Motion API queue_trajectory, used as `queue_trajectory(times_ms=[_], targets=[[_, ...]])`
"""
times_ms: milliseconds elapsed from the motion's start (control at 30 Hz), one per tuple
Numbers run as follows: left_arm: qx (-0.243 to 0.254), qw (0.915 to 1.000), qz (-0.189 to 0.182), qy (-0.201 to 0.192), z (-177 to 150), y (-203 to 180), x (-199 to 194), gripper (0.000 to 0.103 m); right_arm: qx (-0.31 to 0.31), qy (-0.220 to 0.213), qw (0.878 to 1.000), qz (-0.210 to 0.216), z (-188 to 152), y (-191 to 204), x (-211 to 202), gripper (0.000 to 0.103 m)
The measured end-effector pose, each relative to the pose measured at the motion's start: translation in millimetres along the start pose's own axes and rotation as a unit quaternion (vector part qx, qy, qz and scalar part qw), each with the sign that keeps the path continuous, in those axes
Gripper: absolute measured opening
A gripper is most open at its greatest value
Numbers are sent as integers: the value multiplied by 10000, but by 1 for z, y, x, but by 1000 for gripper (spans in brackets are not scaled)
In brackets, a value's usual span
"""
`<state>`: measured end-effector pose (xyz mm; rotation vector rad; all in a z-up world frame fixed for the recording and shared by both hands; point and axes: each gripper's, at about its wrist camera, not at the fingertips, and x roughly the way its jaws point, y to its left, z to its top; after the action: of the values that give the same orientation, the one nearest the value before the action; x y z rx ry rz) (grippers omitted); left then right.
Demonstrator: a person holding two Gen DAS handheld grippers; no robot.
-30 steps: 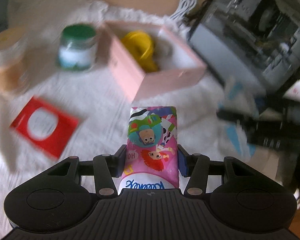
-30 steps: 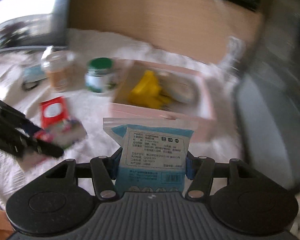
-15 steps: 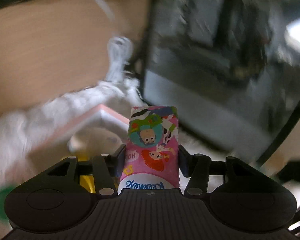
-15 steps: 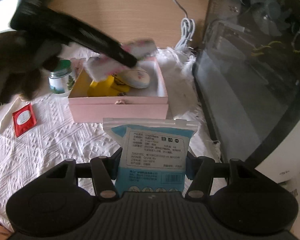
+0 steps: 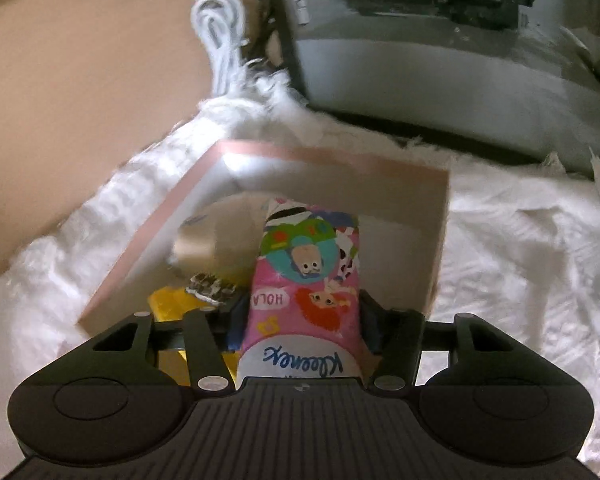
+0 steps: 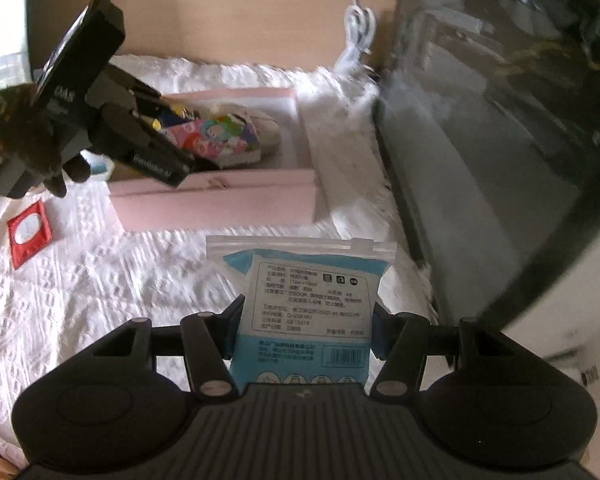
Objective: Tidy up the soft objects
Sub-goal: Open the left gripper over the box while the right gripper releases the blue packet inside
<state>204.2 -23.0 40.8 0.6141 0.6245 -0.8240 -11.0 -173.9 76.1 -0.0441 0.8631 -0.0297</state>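
Progress partial: left hand-held gripper (image 5: 300, 316) clamps pink cartoon-printed tissue pack (image 5: 306, 280) inside pink cardboard box (image 5: 332, 156), jaws not yet clear; right hand-held gripper (image 6: 302, 320) clamps blue-and-white zip-seal wipes pouch (image 6: 302, 300), unboxed.

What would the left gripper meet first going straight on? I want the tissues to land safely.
Probably the floor of the pink box: the left gripper, holding the tissue pack, points down into it. Depth is unclear; the pack's tip may already be near the bottom.

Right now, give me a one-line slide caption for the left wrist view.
Left tool lowers a cartoon-print tissue pack into the pink box on the white cloth.
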Motion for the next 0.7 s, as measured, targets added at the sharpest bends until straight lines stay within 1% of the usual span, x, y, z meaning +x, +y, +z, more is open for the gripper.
queue_trajectory(times_ms=[67,133,200,233,300,400,467,533,567,600,633,700], targets=[[-374,9990,-162,-180,-4,5,-13,60,-90,-99,9999,89,8,4,0,58],[-848,9946,-377,-469,-7,10,-29,60,-133,-222,9996,123,18,4,-1,58],[-1178,9894,-257,-805,-10,9,-48,58,-127,-393,9991,140,33,1,-2,58],[-1388,9849,-189,-1016,-11,10,-58,58,-100,-477,9987,156,41,-1,-2,58],[-1881,9716,-118,-1429,-17,14,-77,58,-88,-644,9977,204,61,-3,0,58],[-2510,9522,75,-1738,-24,22,-94,58,-135,-931,9950,321,92,-1,10,58],[-3020,9341,248,-1886,-36,28,-107,58,-142,-1070,9933,413,114,3,23,58],[-3617,9104,153,-2002,-53,32,-121,58,-168,-1177,9917,481,135,7,42,58],[-3822,9015,72,-2029,-63,32,-127,58,-207,-1228,9907,540,144,10,53,58],[-3950,8959,25,-2031,-72,31,-132,58,-268,-1234,9902,595,152,13,65,59],[-4045,8925,18,-1995,-81,29,-137,58,-349,-1161,9907,620,158,17,78,64],[-4224,8875,35,-1845,-103,23,-145,58,-443,-818,9943,515,164,25,108,69]])
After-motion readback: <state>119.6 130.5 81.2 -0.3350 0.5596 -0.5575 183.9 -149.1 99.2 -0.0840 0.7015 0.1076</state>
